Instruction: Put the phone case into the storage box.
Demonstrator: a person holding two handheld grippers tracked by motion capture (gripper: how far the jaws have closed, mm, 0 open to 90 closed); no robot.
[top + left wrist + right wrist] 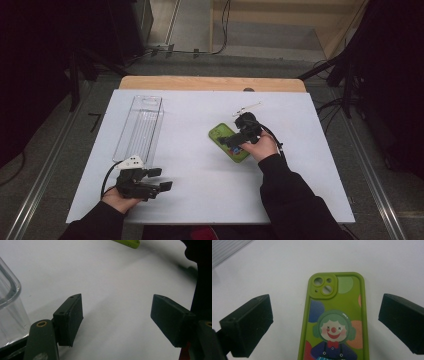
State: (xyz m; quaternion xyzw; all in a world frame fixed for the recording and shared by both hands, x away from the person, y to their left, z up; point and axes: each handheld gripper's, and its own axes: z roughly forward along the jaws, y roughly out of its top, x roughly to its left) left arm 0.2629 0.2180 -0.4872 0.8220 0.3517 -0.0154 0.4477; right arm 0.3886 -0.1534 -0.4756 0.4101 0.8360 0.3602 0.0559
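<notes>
A green phone case is seen lying flat on the white desk, right of centre in the high view, its back printed with a clown figure and coloured circles. In the right gripper view the case is framed between the two black jaws, which are held wide apart — one on each side, neither touching it. The right gripper is held just above the case by a hand in a dark sleeve. A small white item lies beyond it, toward the upper edge of the desk. A clear plastic container stands at the left of the desk. The left gripper is seen at the lower left, jaws apart — nothing between them but bare desk.
</notes>
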